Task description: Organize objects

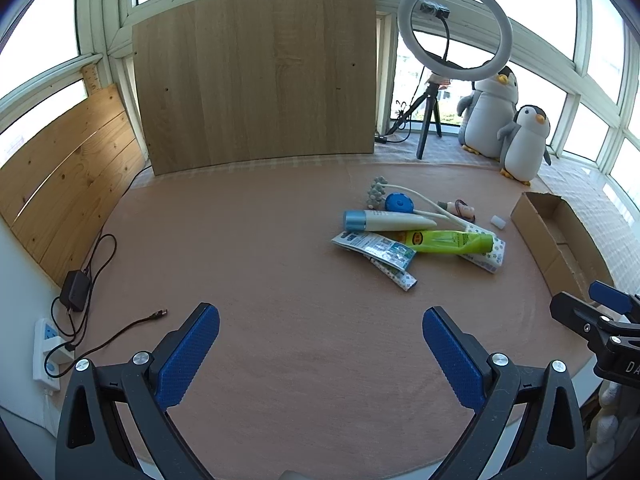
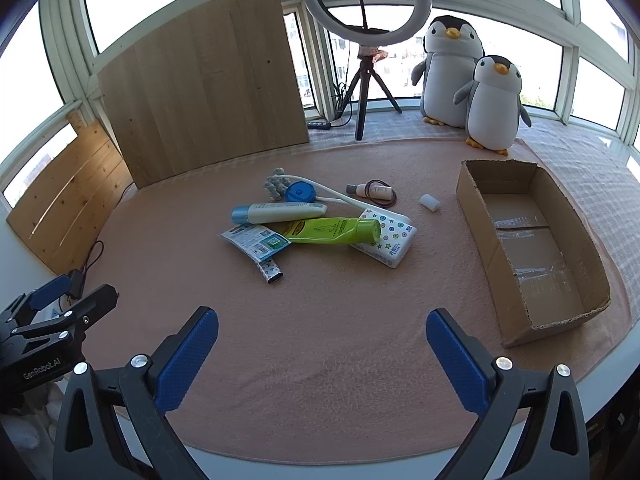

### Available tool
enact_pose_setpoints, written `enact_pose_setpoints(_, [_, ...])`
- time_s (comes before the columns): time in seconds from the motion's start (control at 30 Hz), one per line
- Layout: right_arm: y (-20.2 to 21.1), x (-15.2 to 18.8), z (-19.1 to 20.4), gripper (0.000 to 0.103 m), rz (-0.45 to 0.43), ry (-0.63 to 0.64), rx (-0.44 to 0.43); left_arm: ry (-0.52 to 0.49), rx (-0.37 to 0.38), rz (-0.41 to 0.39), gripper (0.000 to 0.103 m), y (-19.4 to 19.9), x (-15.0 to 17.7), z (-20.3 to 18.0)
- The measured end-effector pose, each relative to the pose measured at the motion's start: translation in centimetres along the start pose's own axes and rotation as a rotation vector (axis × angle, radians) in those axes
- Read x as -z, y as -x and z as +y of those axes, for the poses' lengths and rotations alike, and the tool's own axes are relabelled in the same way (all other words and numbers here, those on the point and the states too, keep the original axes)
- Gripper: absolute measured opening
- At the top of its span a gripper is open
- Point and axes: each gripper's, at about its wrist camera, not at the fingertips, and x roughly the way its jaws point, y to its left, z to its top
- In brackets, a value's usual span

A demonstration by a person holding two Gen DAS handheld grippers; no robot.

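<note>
Left hand-held gripper [image 1: 321, 354]: mine, spread wide with nothing between the jaws, held over the near edge of the bench [image 1: 260, 264].
Right hand-held gripper [image 2: 322, 356]: mine, likewise released and empty, over the near edge, facing the pile with the box to its right.
Cardboard box [image 2: 476, 216]: open-topped, along the right edge of the bench. Its floor shows only tape and bare card; nothing is in it.
Pile: all loose items lie together mid-bench, left of the box and apart from it.
Green tube [image 2: 334, 232]: lies across the pile, its cap end resting on the tissue pack [image 2: 394, 248].
White tube with blue cap [image 2: 280, 213]: just behind the green tube, touching it.
Printed sachets [image 2: 256, 242]: at the left of the pile, partly under the green tube.
White curved massager with blue disc [image 2: 300, 192]: at the far side of the pile, grey knobbed head toward the far edge.
Small bottle [image 2: 370, 190]: behind the pile, lying on a dark hair tie.
Small white cap [image 2: 429, 202]: alone, between the pile and the box.
Progress: judged nil. Nothing is boxed or grasped.
Remaining: in my judgement every item is yet to go into the box, assuming it is the intended container. The green tube is topmost and the likeliest first pick.
</note>
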Motion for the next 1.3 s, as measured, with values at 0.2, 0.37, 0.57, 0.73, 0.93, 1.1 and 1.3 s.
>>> enact_pose_setpoints(0.2, [-0.2, -0.2, -0.3, 0.103, -0.006, 0.002, 0.029, 0.015, 0.009, 0.01, 0.103, -0.7, -0.2, 0.9])
enact_pose_setpoints(0.37, [-0.5, -0.4, -0.9, 0.103, 0.001, 0.014, 0.044, 0.015, 0.031, 0.046, 0.103, -2.2, 0.5, 0.9])
enact_pose_setpoints(0.57, [-2.5, -2.1, -3.8, 0.097, 0.044, 0.016, 0.02, 0.036, 0.005, 0.071, 0.103, -3.7, 1.3, -0.3])
enact_pose_setpoints(0.73, [-5.5, -4.9, -6.5, 0.085, 0.091, 0.029, -0.055, 0.102, -0.056, 0.086, 0.103, -4.5, 1.5, -1.4])
enact_pose_setpoints(0.93, [-10.3, -8.9, -9.3, 0.064, 0.173, 0.028, -0.144, 0.158, -0.133, 0.081, 0.102, -4.6, 1.2, -3.8])
enact_pose_setpoints(1.1, [-14.8, -11.3, -10.3, 0.051, 0.257, 0.04, -0.187, 0.205, -0.188, 0.095, 0.098, -4.5, 1.4, -5.5])
enact_pose_setpoints(1.3, [-19.5, -11.4, -10.3, 0.042, 0.368, 0.033, -0.198, 0.225, -0.221, 0.099, 0.098, -4.3, 2.0, -5.4])
